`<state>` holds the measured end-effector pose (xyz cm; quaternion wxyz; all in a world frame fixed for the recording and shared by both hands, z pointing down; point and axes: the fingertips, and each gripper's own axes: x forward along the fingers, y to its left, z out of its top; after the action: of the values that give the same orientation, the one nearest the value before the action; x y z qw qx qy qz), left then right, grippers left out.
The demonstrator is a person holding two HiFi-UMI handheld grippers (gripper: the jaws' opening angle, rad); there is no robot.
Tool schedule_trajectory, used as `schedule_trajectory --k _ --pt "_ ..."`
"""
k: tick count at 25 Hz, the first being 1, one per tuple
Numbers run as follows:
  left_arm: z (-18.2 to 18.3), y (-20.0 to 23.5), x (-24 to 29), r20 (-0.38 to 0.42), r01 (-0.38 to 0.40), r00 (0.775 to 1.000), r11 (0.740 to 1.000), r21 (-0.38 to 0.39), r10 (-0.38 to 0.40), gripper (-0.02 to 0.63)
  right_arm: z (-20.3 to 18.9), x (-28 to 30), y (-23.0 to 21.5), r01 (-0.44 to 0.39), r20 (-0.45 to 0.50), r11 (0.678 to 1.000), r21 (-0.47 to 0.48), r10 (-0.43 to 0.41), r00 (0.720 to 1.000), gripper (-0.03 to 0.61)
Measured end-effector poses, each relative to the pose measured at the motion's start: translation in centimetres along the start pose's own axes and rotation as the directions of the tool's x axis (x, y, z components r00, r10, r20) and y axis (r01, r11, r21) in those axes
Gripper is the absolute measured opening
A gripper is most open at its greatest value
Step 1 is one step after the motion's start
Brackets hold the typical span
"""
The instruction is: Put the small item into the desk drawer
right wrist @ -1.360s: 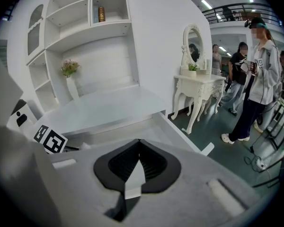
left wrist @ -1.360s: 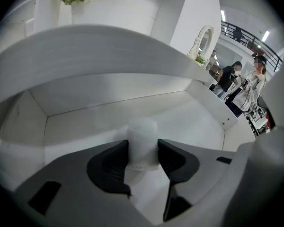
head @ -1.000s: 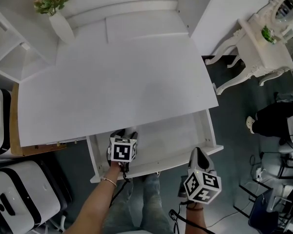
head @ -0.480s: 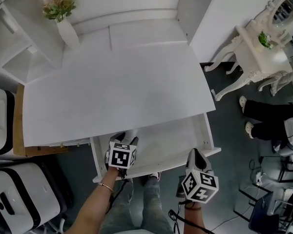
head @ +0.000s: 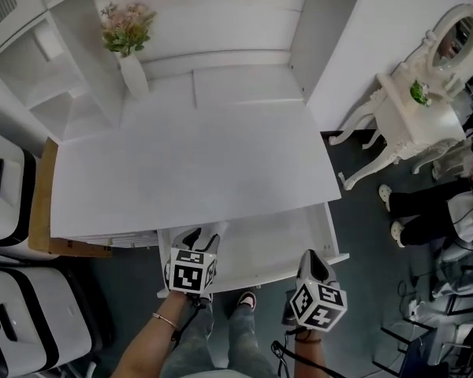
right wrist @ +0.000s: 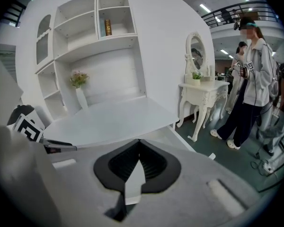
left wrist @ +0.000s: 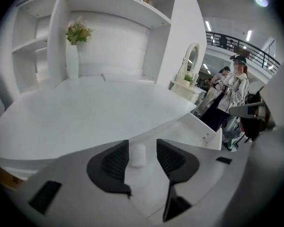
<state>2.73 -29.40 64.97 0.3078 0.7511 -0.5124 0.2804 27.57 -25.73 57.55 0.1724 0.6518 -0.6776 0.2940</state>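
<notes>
The white desk (head: 197, 164) has its drawer (head: 280, 242) pulled out toward me. My left gripper (head: 201, 239) hangs over the drawer's left part. Its jaws are closing, with a small white cylinder (left wrist: 138, 155) between them, close to the left pad and apart from the right one. In the left gripper view, the left gripper (left wrist: 142, 149) points into the drawer (left wrist: 199, 129). My right gripper (head: 309, 260) is shut and holds nothing, at the drawer's front right corner. In the right gripper view, the right gripper (right wrist: 139, 143) has its tips together.
A white vase of flowers (head: 130, 61) stands at the desk's back left, under shelves. A white vanity table (head: 410, 109) with a mirror is to the right, and a person's legs (head: 418, 203) show near it. White and black cabinets (head: 16, 321) stand at the left.
The head view has tilted up, showing more of the shelves. My left gripper has drawn back toward the drawer's front edge. The right gripper stays by the front right corner.
</notes>
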Motion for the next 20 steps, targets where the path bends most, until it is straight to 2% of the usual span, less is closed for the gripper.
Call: schedule_trajectory --k 5,10,15,20 --pt "2.3 1.0 -4.6 0.104 -0.049 0.993 0.996 -0.071 0.057 0.132 1.7 -1.2 0.9 -0.023 0.031 0.999 -0.043 0.025 0.999 0.005" --pt "4.7 1.6 -9.3 0.219 -0.094 0.968 0.988 -0.121 0.119 0.047 4.3 -2.3 2.4 -0.056 0.074 0.994 -0.092 0.063 0.995 0.005" --pt "7.2 2.2 -13.7 0.324 -0.119 0.932 0.982 -0.149 0.162 0.015 7.0 -3.5 3.7 -0.083 0.125 0.986 -0.148 0.102 0.987 0.005" --pt "10.5 2.8 -17.8 0.43 -0.151 0.88 0.977 -0.148 0.201 0.006 10.0 -5.1 4.0 -0.086 0.186 0.978 -0.19 0.121 0.975 0.005"
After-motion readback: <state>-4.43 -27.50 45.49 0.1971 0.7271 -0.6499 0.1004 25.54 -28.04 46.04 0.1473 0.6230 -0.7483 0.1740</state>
